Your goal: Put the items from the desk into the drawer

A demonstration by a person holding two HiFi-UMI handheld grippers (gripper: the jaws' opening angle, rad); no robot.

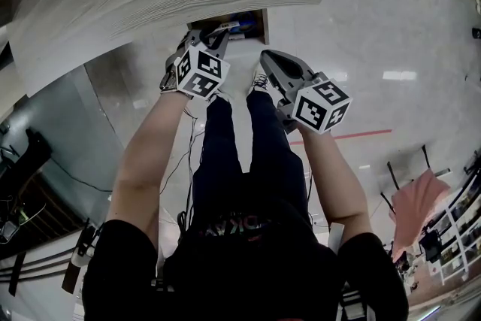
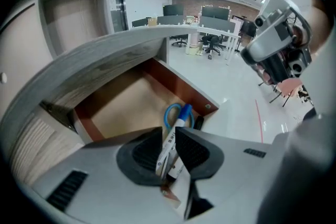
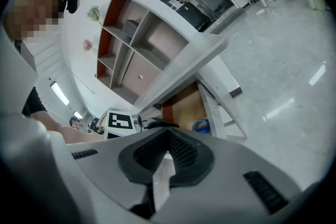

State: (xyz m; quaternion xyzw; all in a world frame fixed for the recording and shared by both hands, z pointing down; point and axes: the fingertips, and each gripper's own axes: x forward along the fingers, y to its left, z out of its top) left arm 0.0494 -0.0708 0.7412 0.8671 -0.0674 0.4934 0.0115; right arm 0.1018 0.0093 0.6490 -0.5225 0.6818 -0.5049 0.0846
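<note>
The left gripper view looks down the left gripper (image 2: 169, 132), whose dark ribbed jaws are pinched on a white marker with a blue cap (image 2: 179, 119). The marker is held slanted, its capped end poking out past the fingertips. It hangs over the near corner of the open reddish-brown drawer with a pale wooden floor (image 2: 123, 105). A pair of blue-handled scissors (image 2: 166, 113) already lies in that corner, with a small dark object just beside it that I cannot identify. The drawer sits pulled out from under the grey wood-grain desk top (image 2: 105, 57). In the right gripper view the right gripper (image 3: 168, 134) has its jaws pressed together at the tips with nothing between them, and it is held off to the side of the drawer. The head view shows both tools out in front of the person, the left one at the drawer's edge. The step in hand looks like dropping the marker in. The next move probably calls for lowering it a little, so it clears the front wall, then spreading the jaws so it lands beside the scissors.
</note>
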